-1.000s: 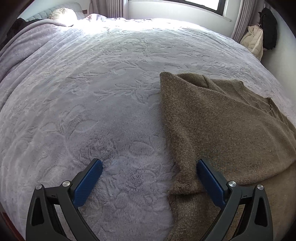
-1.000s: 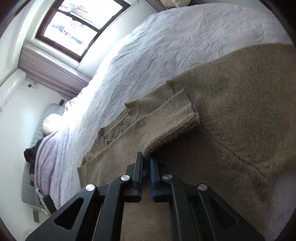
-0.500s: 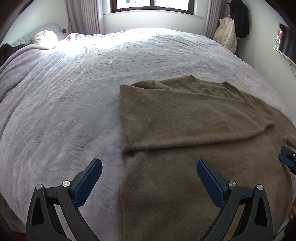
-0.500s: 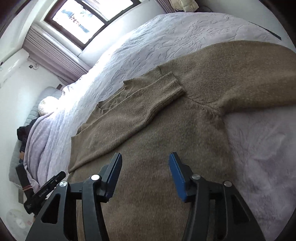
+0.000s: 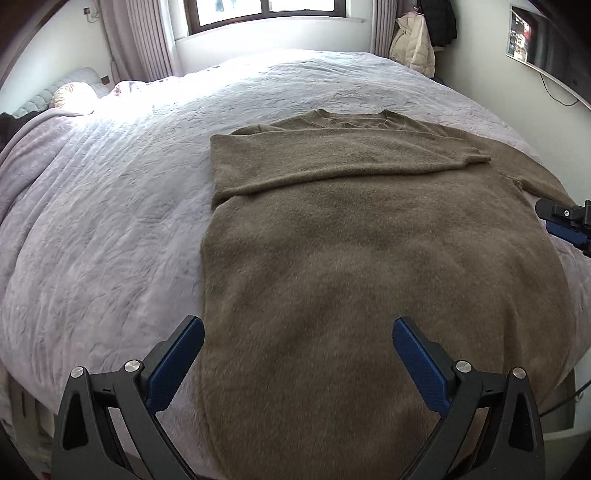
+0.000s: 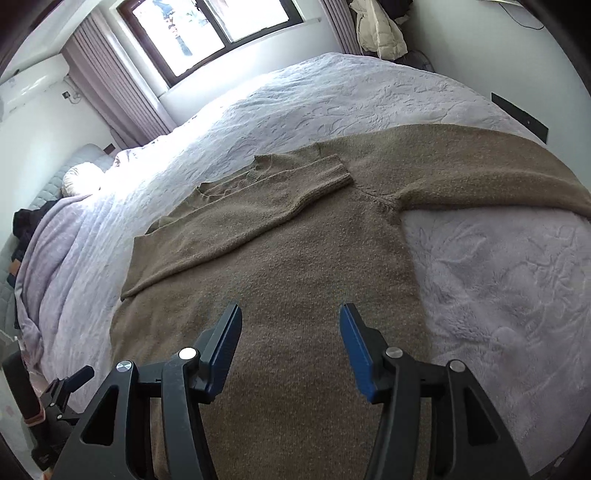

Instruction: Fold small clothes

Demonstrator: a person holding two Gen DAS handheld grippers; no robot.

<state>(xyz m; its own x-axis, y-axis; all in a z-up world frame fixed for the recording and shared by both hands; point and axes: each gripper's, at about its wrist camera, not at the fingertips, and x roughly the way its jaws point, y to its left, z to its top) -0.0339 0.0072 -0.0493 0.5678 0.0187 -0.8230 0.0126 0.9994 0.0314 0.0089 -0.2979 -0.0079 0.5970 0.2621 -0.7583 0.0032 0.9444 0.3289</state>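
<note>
- Bedroom with one window; one bed under a pale quilt carries the work.
- One brown sweater lies flat on the bed's near side.
- One sleeve is folded across the chest; the other sleeve lies spread, so I judge it early.
- My left tongs gape wide, empty; right tongs half-open, empty, above the sweater.

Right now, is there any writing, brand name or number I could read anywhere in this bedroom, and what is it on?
No text can be read.
Air conditioner: faint marks on its front, too small and blurred to read.
Wall screen: coloured picture along its edge, no legible words.
Sweater, bedspread: no label or print showing.
</note>
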